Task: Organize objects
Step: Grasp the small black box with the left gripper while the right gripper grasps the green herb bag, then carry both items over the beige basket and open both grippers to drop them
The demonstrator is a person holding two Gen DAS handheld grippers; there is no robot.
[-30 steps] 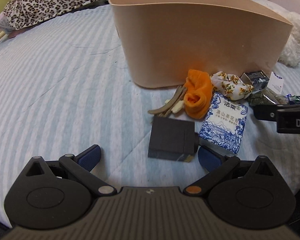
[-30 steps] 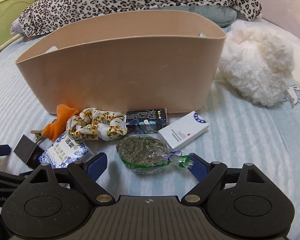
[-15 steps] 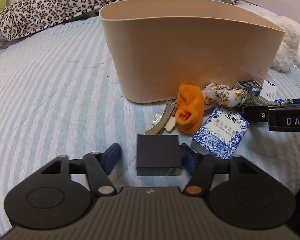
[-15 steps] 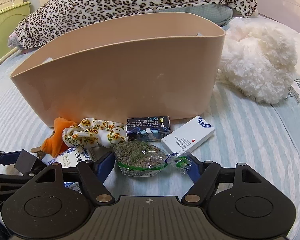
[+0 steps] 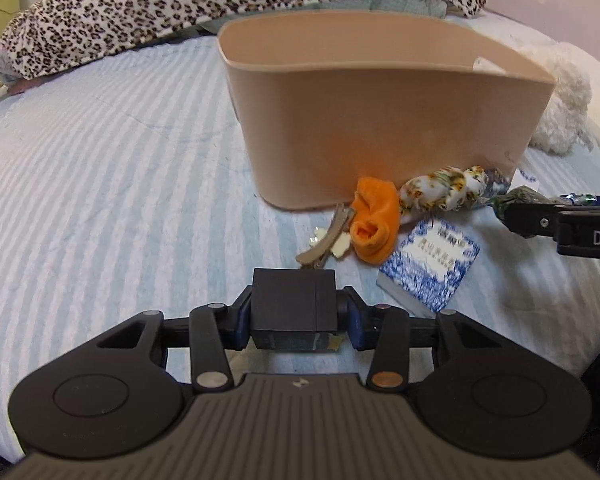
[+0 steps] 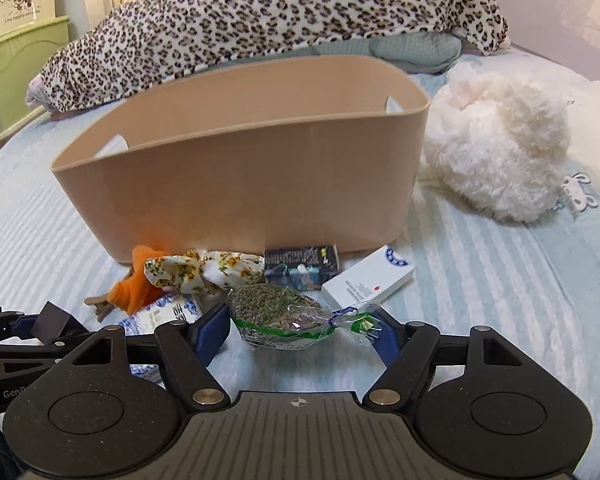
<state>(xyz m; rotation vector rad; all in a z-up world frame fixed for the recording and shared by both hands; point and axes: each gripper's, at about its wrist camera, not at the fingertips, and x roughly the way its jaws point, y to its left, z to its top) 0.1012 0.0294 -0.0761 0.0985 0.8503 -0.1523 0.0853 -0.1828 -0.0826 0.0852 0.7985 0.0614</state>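
Observation:
My left gripper (image 5: pixel 294 322) is shut on a black box (image 5: pixel 294 306) and holds it above the striped bed, in front of the tan bin (image 5: pixel 380 120). My right gripper (image 6: pixel 300 332) is open around a clear bag of green seeds (image 6: pixel 280 314) lying on the bed; the blue pads stand close to the bag on both sides. In front of the bin lie an orange cloth (image 5: pixel 374 224), a hair clip (image 5: pixel 324 240), a floral scrunchie (image 6: pixel 204 272), a blue-white packet (image 5: pixel 430 264), a dark carton (image 6: pixel 300 262) and a white box (image 6: pixel 368 280).
A white fluffy toy (image 6: pixel 496 152) lies right of the bin. A leopard-print blanket (image 6: pixel 280 20) lies heaped behind it. A green cabinet (image 6: pixel 16 52) stands at the far left. The striped bedsheet (image 5: pixel 100 180) spreads left of the bin.
My left gripper closed on the black box and lifted it off the bed. My right gripper narrowed around the seed bag and both views rose a little.

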